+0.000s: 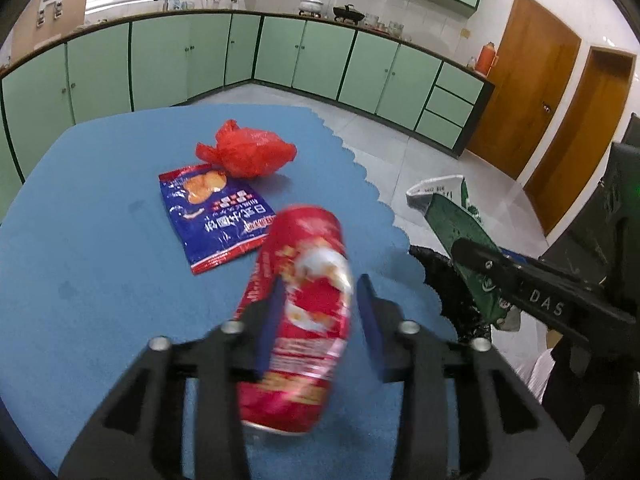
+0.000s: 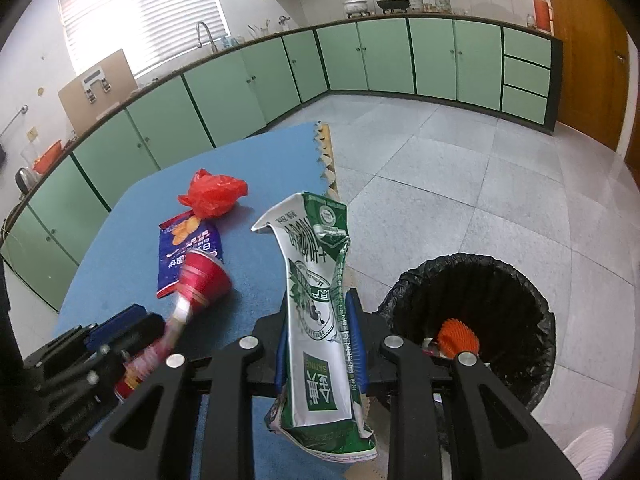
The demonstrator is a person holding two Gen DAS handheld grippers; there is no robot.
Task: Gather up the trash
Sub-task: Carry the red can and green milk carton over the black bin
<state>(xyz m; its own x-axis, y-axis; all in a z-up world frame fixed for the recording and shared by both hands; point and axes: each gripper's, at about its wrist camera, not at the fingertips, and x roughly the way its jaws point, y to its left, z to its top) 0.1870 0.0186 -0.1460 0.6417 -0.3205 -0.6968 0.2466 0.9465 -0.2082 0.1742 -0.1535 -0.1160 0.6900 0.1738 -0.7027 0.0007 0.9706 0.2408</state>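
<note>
Red snack can (image 1: 298, 316) sits blurred between the left gripper's (image 1: 320, 312) spread jaws, pads clear, long axis running up-frame. Right gripper (image 2: 320, 344) pinches the green-white milk carton (image 2: 320, 308); black-lined bin (image 2: 472, 320) lies lower right, nearest the right hand.

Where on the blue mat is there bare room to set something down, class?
The blue mat is bare left of the blue snack packet and the red can. It is crowded where the red plastic bag, packet and can cluster toward the scalloped edge.
</note>
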